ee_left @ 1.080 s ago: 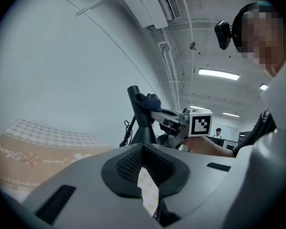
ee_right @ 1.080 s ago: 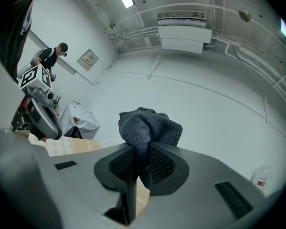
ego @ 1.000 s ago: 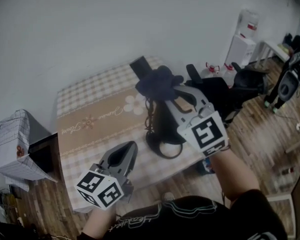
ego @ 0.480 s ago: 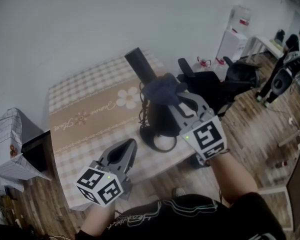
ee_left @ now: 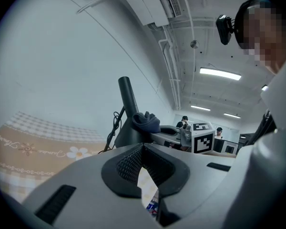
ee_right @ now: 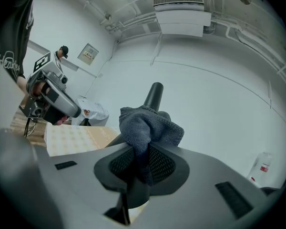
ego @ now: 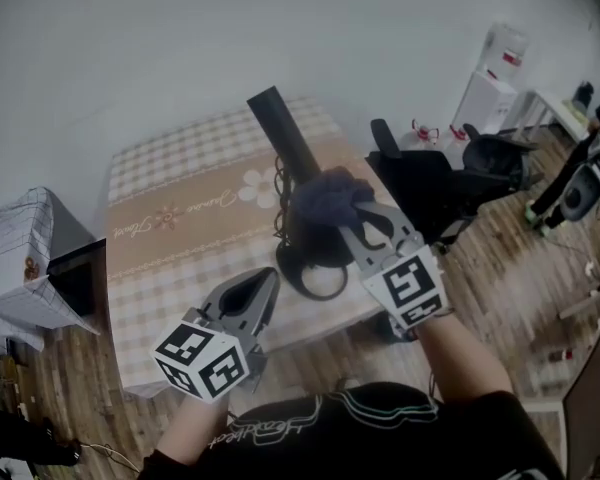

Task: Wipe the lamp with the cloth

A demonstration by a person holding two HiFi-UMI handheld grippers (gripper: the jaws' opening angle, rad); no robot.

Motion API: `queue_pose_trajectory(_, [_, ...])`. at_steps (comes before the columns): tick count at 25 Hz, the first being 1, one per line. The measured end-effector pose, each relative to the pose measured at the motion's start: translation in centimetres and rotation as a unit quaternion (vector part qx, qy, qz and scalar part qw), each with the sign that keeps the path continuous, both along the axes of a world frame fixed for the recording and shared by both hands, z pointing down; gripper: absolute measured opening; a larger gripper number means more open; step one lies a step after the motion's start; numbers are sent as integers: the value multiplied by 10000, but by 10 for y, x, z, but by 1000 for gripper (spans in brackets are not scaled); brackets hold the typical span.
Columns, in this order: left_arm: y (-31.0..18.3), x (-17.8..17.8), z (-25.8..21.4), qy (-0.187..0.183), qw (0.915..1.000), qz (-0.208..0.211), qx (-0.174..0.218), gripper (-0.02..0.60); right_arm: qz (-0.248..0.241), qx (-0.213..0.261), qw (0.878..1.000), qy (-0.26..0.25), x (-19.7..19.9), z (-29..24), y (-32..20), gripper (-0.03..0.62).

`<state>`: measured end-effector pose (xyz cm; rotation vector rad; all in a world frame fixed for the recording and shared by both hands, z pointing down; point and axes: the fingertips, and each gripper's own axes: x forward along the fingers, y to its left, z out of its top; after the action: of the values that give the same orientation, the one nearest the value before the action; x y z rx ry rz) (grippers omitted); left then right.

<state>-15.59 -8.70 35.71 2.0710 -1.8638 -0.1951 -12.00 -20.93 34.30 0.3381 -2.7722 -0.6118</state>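
A black lamp stands on the checked table, its long tube head slanting up and its round base near the front edge. My right gripper is shut on a dark blue cloth, which is pressed against the lamp's stem below the tube. In the right gripper view the cloth bulges out of the jaws, with the lamp tube just behind it. My left gripper hovers shut and empty over the table's front edge, left of the base. The left gripper view shows the lamp and cloth ahead.
The table has a beige checked cover with flower print. A black office chair stands close to its right. A white water dispenser is at the far right, and a white box sits on the floor at the left. The lamp's cord hangs by the stem.
My right gripper has slid the cloth down the lamp, away from the tube's top, so more of the tube shows above it. The left gripper has barely moved.
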Motion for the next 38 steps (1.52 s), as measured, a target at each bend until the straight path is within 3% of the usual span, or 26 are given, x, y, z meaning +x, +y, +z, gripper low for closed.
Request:
queue_pose_trajectory(25, [-22, 57, 6, -115, 9911, -1304, -245, 0, -1568, -400, 9851, 579, 52, 69, 1, 57])
queue_pose_trajectory(33, [-35, 79, -7, -249, 9893, -1428, -151, 0, -1979, -611, 9729, 1023, 77, 92, 1, 57])
queue_pose_trajectory(38, [-42, 84, -17, -305, 9898, -1393, -79, 0, -2034, -924, 9703, 926, 95, 83, -6, 57])
